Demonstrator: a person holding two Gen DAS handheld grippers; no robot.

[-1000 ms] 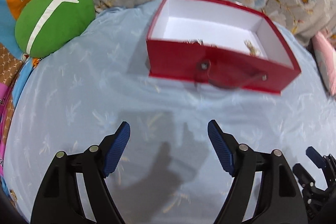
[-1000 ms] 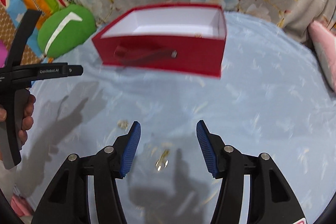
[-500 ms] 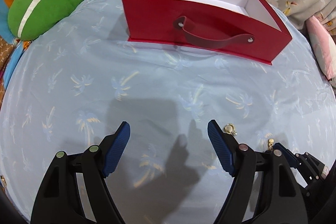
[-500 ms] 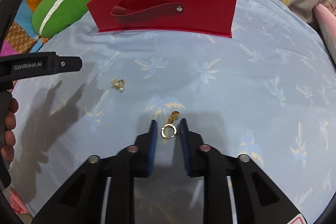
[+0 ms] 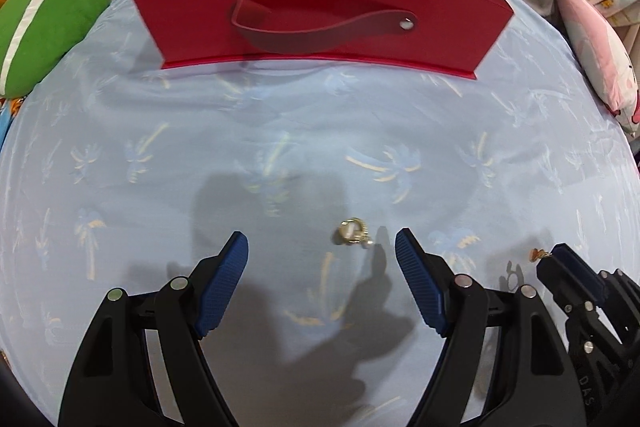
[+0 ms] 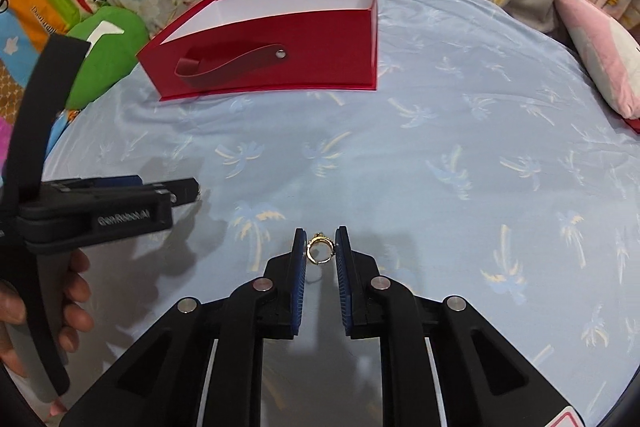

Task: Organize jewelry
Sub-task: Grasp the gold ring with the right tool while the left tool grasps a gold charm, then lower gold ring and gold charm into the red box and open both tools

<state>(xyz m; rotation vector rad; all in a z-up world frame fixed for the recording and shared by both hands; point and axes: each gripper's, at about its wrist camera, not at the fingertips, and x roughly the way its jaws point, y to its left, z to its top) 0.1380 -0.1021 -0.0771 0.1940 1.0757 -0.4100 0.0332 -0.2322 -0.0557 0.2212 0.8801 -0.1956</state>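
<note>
Right tongs [image 6: 321, 251] nearly closed on gold hoop earring [image 6: 319, 251], lower centre of frame. Left tongs [image 5: 322, 251] wide open, empty; pearl earring [image 5: 353, 231] between tips. Both light, slippery, delicate: pinch the hoop's rim gently.

Both wrist views low, facing red box [image 5: 320, 23].

The floor of the red box [image 5: 320, 11] is hidden by its front wall, and the pink cushion [image 6: 600, 51] is cut off at the edge.
</note>
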